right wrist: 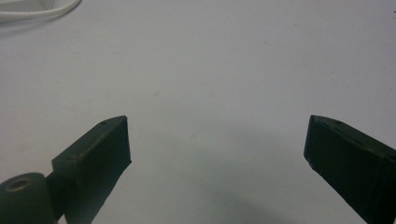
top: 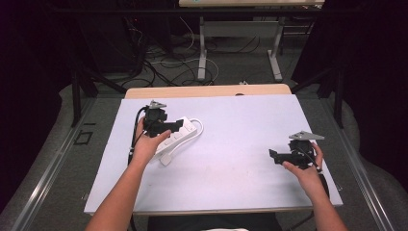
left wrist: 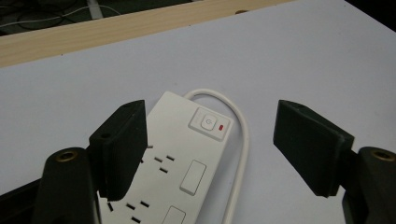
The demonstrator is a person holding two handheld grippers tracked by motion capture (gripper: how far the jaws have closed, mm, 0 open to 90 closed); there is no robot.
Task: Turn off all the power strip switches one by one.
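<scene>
A white power strip [top: 177,138] [left wrist: 187,154] lies on the left part of the white table top [top: 231,159]. It has a switch with a red light [left wrist: 210,123] and a white cable [left wrist: 241,135] looped round its end. My left gripper [top: 179,125] [left wrist: 212,140] is over the strip. Its jaws stand wide apart: the left one overlaps the strip's edge, the right one is off to the side past the cable, and neither pad presses on anything. My right gripper [top: 274,156] [right wrist: 217,149] is open above bare table at the right, pointing left.
A wooden strip [top: 207,91] [left wrist: 116,28] borders the table's far edge. Beyond it are metal table legs and loose cables on the floor [top: 192,62]. A piece of the white cable [right wrist: 37,11] shows far ahead of the right gripper.
</scene>
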